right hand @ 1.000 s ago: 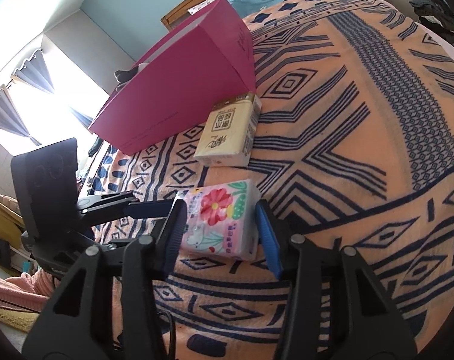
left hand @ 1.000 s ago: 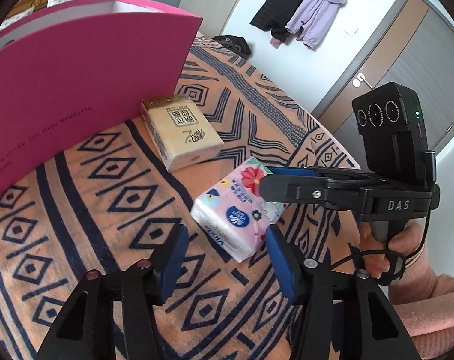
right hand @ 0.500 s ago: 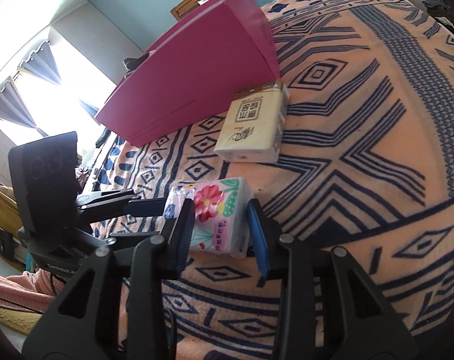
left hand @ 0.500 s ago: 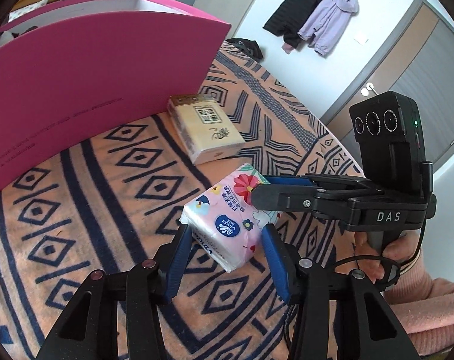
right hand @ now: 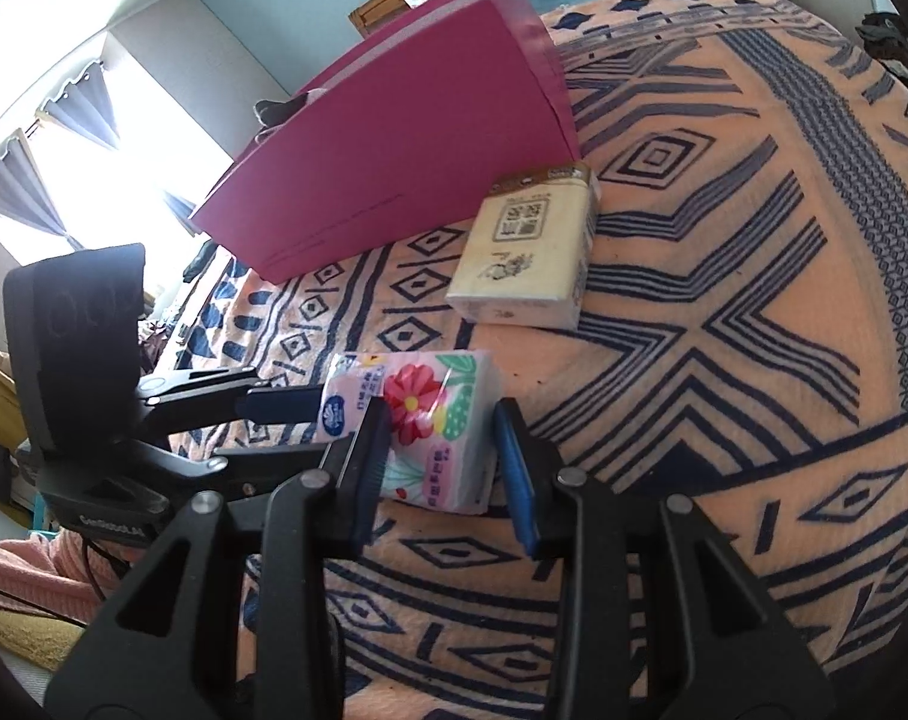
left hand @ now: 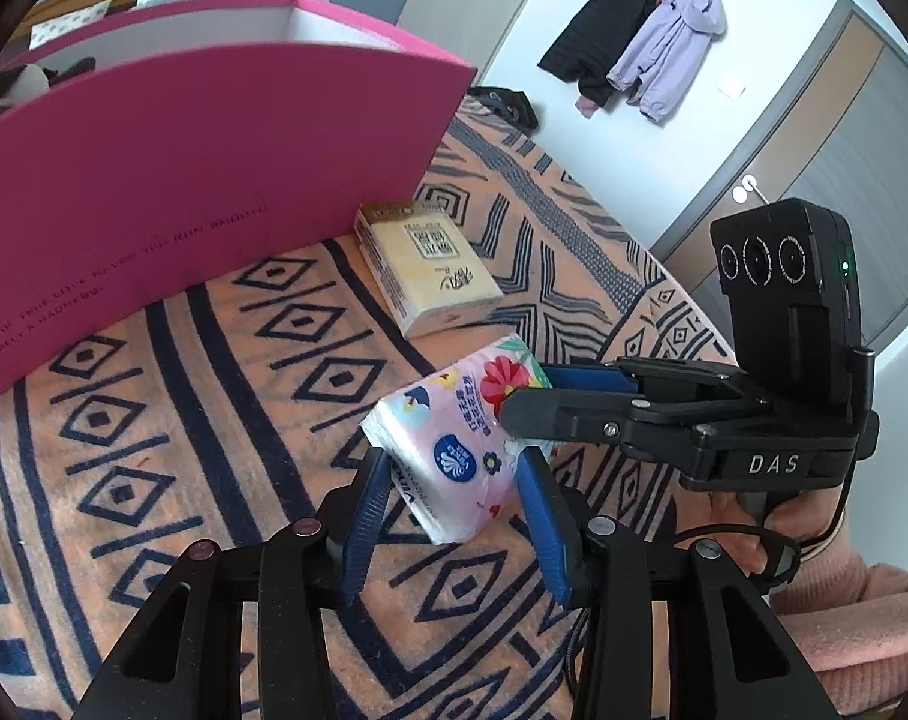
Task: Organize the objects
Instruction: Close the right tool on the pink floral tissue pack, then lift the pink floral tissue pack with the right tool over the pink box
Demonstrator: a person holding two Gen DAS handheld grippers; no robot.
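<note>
Both grippers on one soft pink floral plastic-wrapped tissue pack [left hand: 466, 450], which sits on the bed's orange blanket with navy geometric print [left hand: 184, 420], near its front edge.

Left gripper [left hand: 454, 519]: fingers closing, pack's near end between the blue ribbed pads [left hand: 367, 516]; contact looks light, not a firm pinch yet. Right gripper [right hand: 442, 456]: fingers narrow, clamped across the pack's far end.

To do it well: finish the left squeeze before any lift, keep both grips level so the pack doesn't twist or buckle in the middle. It's a squashy film-wrapped brick, slick skin, corners crush easily; go gentle. Blanket is soft knit, gives underfoot, so no downward push.

Nearby: beige rectangular tissue pack [left hand: 427, 267], same soft build, lying flat just beside the tall rigid magenta cardboard box [left hand: 184, 180], likely the drop target.
</note>
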